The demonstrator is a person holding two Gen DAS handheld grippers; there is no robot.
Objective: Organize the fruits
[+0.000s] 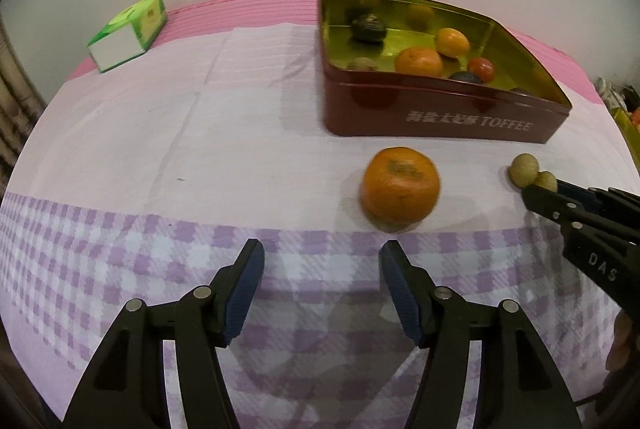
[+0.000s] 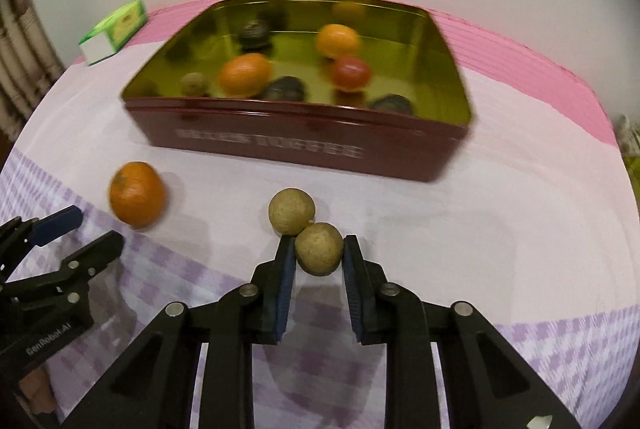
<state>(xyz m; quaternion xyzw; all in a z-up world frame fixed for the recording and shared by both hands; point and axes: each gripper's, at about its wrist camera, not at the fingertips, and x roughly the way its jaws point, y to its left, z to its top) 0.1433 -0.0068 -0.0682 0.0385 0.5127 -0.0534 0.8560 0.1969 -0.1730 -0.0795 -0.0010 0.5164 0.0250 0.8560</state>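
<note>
A red toffee tin (image 1: 440,113) (image 2: 304,145) holds several fruits: oranges, a red one and dark ones. A loose orange (image 1: 400,189) (image 2: 137,193) lies on the cloth in front of the tin. My left gripper (image 1: 322,257) is open and empty, just short of the orange. Two tan round fruits lie to its right, the far one (image 2: 291,211) (image 1: 523,169) touching the near one (image 2: 319,248) (image 1: 546,181). My right gripper (image 2: 318,253) is shut on the near tan fruit, which sits between its fingertips.
A green and white box (image 1: 128,33) (image 2: 114,29) lies at the far left of the pink cloth. The checked purple cloth (image 1: 280,269) covers the near part of the table. A wall rises behind the table.
</note>
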